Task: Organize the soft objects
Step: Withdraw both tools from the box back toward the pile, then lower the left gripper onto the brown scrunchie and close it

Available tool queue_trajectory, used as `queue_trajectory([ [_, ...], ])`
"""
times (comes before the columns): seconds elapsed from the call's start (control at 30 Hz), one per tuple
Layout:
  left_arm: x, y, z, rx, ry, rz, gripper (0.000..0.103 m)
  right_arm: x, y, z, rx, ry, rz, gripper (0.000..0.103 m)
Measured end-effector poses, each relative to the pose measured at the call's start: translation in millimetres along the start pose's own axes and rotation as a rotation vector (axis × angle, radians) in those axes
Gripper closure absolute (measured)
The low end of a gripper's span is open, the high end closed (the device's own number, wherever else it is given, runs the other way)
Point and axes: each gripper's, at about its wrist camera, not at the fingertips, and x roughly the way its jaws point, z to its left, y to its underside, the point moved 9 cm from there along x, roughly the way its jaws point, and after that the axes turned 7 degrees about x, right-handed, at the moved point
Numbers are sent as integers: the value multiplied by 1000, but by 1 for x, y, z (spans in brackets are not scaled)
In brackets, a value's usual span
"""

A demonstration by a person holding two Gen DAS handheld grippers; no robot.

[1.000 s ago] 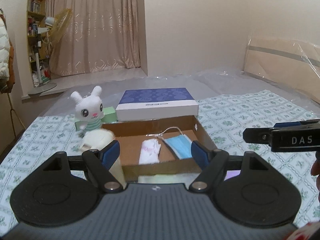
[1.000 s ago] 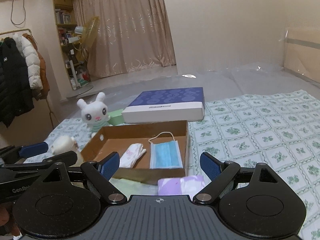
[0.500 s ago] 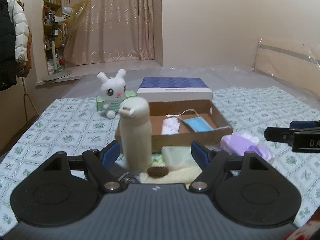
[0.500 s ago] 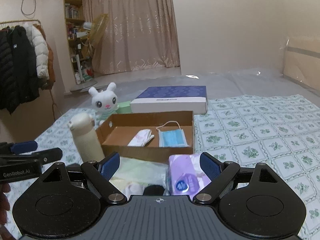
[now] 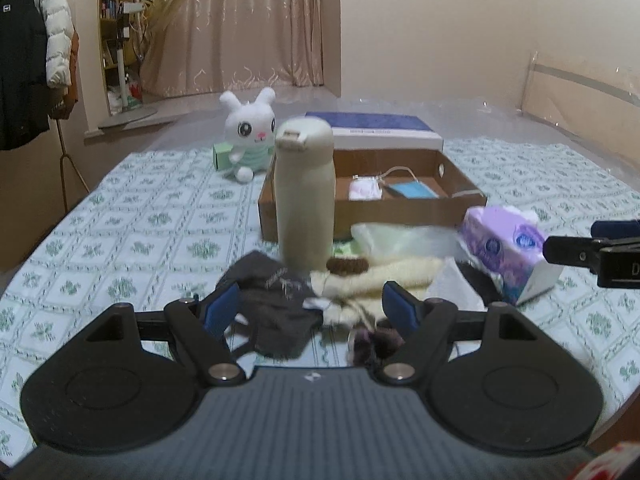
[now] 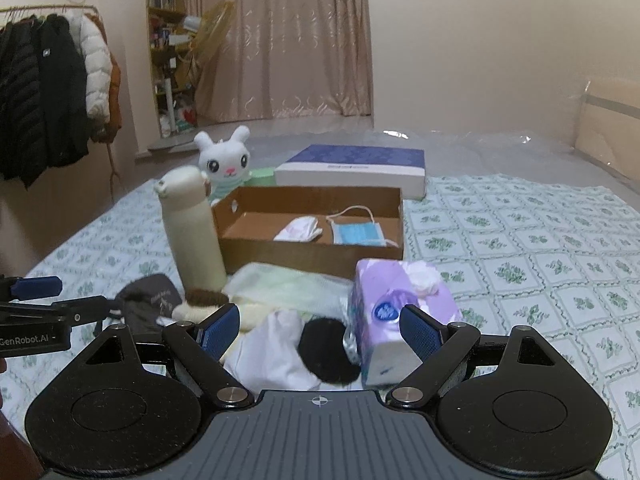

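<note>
We hover both claws, left gripper [image 5: 312, 306] and right gripper [image 6: 318, 326], spread wide and empty over the green-patterned bedspread [image 6: 520, 248]. At twelve o'clock hang beige curtains [image 6: 292, 40]; coats [image 6: 48, 92] at ten.

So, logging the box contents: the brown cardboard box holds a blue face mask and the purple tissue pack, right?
Not quite. The right wrist view shows the brown cardboard box holding the blue face mask and a white-pink folded cloth; the purple tissue pack lies outside, in front.
</note>
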Motion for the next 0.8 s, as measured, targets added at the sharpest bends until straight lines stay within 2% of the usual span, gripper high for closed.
queue_trajectory([
  [0.17, 6, 17, -8, 7, 23, 27, 27, 5, 15, 6, -30, -6, 18, 16],
  [0.73, 43, 48, -33, 60, 79, 95, 31, 39, 56, 9, -119, -19, 108, 39],
  [0.8, 49, 49, -35, 62, 86, 101, 35, 42, 58, 8, -118, -20, 114, 43],
])
